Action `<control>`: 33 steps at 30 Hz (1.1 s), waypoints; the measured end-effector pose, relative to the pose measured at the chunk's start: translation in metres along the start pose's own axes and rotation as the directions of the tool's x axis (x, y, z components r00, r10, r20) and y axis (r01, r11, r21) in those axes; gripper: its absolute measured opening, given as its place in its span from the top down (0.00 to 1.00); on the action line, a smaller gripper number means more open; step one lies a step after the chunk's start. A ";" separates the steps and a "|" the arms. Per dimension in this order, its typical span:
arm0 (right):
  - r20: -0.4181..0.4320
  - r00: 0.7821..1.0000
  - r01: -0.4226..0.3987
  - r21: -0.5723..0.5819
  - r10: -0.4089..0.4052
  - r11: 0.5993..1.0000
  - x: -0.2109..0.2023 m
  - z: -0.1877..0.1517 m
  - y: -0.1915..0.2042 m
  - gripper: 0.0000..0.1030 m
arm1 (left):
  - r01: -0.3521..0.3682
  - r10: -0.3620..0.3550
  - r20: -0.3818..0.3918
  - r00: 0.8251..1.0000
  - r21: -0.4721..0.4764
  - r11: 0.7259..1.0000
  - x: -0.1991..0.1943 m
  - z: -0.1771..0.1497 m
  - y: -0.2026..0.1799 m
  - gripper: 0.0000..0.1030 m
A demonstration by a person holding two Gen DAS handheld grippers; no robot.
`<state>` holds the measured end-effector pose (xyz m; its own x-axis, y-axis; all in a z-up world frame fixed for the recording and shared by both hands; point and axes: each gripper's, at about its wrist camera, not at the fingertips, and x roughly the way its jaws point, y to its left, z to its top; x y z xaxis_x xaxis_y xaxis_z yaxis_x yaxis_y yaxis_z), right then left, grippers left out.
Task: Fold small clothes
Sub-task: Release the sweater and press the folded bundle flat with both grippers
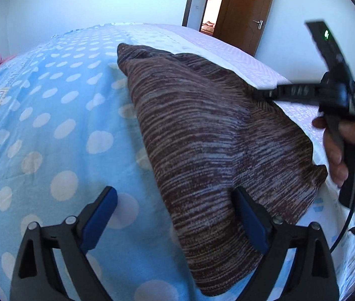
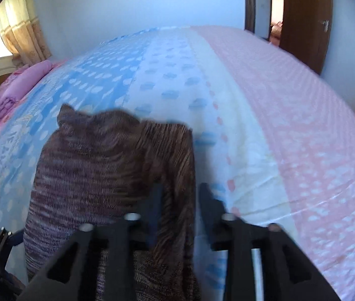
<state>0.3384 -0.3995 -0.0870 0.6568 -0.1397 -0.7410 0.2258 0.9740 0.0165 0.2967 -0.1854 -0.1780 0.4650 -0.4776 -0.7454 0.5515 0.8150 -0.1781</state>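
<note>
Blue-padded left tongs [image 1: 172,215] spread wide right under my lens, one pad over the brown knit garment's [image 1: 202,138] near edge. It lies on the bed [image 1: 52,125]. Right tongs [image 2: 180,198] stand narrowly parted astride its right edge; open bedspread beyond.

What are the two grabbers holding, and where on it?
Neither holds anything: the left gripper is wide open over the brown striped garment; the right gripper straddles its right edge, unclosed.

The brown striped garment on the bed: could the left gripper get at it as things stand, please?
Probably yes: the left gripper is open right at the brown striped garment, its near edge between the fingers, with nothing in between.
</note>
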 end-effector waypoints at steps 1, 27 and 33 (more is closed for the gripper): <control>0.043 0.999 -0.002 -0.012 0.002 1.000 -0.007 0.006 0.003 0.63 | 0.004 -0.004 0.002 1.000 -0.005 1.000 0.000 0.000 0.001 0.07; -0.172 0.980 -0.160 -0.377 0.101 0.912 0.096 0.046 0.134 0.84 | 0.023 -0.022 -0.018 1.000 0.050 0.998 -0.004 -0.011 -0.012 0.00; -0.099 0.971 -0.237 -0.289 0.217 0.928 0.056 0.049 0.106 0.60 | 0.126 -0.123 0.053 0.991 -0.054 0.991 -0.020 -0.014 0.013 0.00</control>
<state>0.4341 -0.3129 -0.0941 0.6154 0.0931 -0.7827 -0.1539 0.9881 -0.0034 0.2851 -0.1606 -0.1740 0.4299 -0.5912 -0.6824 0.5675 0.7648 -0.3051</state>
